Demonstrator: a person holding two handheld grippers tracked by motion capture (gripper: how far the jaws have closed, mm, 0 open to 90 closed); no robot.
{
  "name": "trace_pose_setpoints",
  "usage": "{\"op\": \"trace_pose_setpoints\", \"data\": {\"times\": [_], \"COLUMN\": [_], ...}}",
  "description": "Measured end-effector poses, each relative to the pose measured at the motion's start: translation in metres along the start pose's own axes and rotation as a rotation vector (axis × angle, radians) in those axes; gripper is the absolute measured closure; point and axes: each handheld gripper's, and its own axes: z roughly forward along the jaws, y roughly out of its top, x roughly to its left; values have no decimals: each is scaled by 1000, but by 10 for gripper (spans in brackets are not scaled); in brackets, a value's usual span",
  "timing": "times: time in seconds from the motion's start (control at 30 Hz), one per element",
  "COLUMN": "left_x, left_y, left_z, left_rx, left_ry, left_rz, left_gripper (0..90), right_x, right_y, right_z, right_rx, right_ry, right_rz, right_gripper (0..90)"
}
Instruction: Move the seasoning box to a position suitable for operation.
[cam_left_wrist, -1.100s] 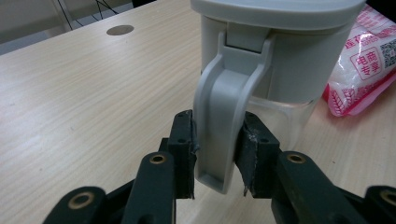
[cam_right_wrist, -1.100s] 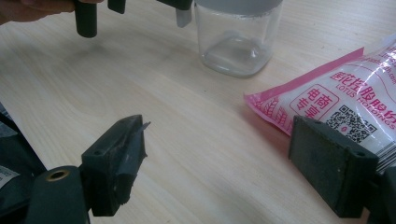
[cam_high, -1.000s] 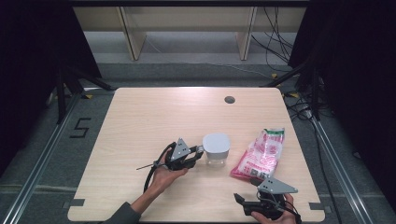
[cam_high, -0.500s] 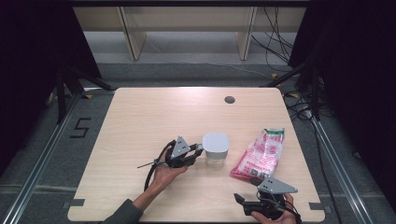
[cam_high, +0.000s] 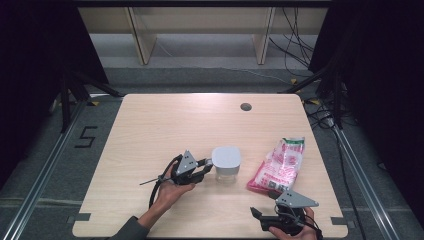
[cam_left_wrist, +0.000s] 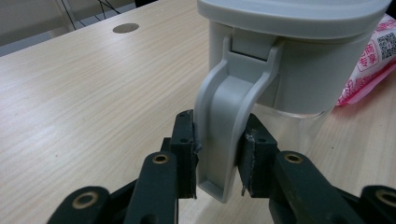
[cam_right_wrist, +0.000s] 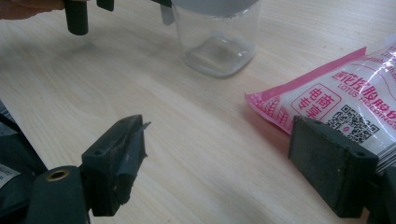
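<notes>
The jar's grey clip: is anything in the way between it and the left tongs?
No. In the left gripper view the left tongs already have a pad on each side of the grey clip that hangs from the jar's lid, touching it. Nothing sits between them. The pink bag lies on the jar's other side.

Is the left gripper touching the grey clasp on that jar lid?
Touching. The left gripper view shows both fingers of the left gripper pressed against the sides of the lid clasp, with no gap.
</notes>
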Motion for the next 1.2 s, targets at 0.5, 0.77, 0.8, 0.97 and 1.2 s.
{"op": "trace_pose_setpoints", "data": {"times": [0.5,0.77,0.8,0.97,1.2], "left_x": [-1,0,0,1,2], "left_y": [-7,-11,-11,-13,-16], "left_z": [-15,-24,-25,-29,-35], "left_rx": [1,5,7,3,3], "left_ry": [-7,-9,-5,-10,-5], "left_rz": [-11,-18,-18,-23,-40], "left_gripper": [700,700,700,700,697], "right_x": [-3,-3,-3,-1,-6], "right_y": [0,0,0,0,0], "right_z": [2,1,1,0,0], "right_rx": [-16,-20,-19,-20,-22], "right_ry": [3,-10,-7,11,7], "right_rz": [-25,-24,-24,0,-27], "right_gripper": [198,198,198,198,198]}}
